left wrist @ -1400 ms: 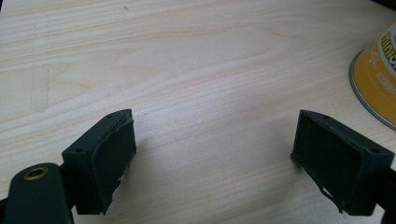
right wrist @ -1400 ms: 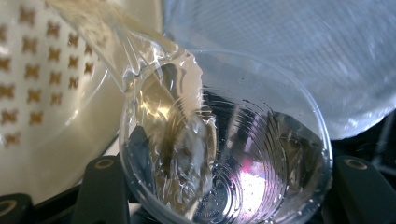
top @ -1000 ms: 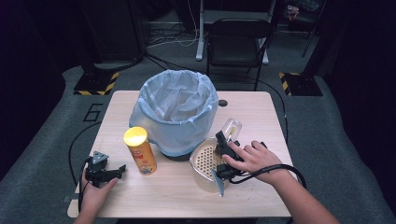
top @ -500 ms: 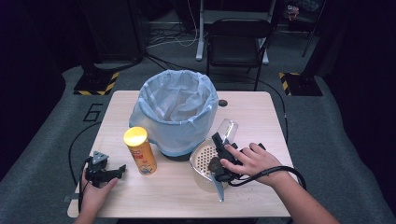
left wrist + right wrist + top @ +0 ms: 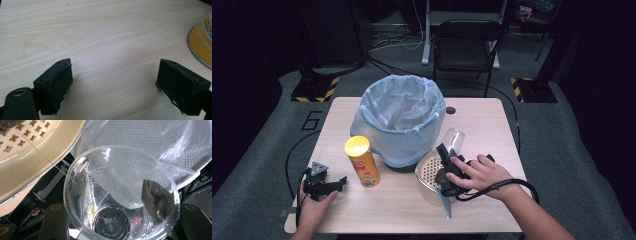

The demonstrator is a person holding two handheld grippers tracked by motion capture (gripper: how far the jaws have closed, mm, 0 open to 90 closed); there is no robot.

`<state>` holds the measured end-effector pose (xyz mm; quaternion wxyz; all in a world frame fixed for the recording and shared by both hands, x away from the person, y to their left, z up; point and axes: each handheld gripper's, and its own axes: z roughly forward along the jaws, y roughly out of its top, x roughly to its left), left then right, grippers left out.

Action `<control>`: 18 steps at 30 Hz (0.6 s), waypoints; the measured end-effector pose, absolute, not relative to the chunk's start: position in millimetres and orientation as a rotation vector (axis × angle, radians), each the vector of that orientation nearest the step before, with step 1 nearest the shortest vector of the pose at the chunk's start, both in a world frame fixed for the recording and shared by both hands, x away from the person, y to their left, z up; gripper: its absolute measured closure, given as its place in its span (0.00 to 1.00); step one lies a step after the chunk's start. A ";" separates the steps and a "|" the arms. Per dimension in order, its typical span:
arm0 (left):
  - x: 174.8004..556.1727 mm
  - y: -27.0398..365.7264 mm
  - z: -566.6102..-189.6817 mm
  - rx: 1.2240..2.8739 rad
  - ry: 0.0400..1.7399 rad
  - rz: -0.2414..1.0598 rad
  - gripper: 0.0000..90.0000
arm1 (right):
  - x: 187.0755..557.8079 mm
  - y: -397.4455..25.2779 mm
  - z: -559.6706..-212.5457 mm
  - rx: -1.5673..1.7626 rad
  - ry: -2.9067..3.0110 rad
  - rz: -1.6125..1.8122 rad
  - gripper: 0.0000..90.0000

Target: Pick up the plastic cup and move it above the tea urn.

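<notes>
Cup may slip or crush short of bin

Cup (image 5: 454, 140), clear plastic, clamped in right gripper (image 5: 447, 159) above colander (image 5: 428, 171), near table's (image 5: 492, 125) right edge beside bin (image 5: 399, 117). Thin wall: hard squeeze buckles it, loose grip drops it. Left gripper (image 5: 329, 184) jaws apart, idle by can (image 5: 361, 161).

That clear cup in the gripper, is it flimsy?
Probably. The cup is thin clear plastic with ribbed walls, so it likely flexes under the right gripper and weighs little. It looks empty, so lying on its round side it would probably roll.
</notes>
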<state>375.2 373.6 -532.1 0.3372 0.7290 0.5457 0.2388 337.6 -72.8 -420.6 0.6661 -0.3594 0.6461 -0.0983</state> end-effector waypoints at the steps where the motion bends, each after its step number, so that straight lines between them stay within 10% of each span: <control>1: 375.2 373.6 -532.1 1.900 1.422 0.622 0.14 | 337.6 -72.8 -420.6 -0.811 1.459 -0.222 0.43; 18: 375.2 373.6 -532.1 1.900 1.422 0.623 0.14 | 334.2 -72.4 -417.7 -0.819 1.450 -0.215 0.43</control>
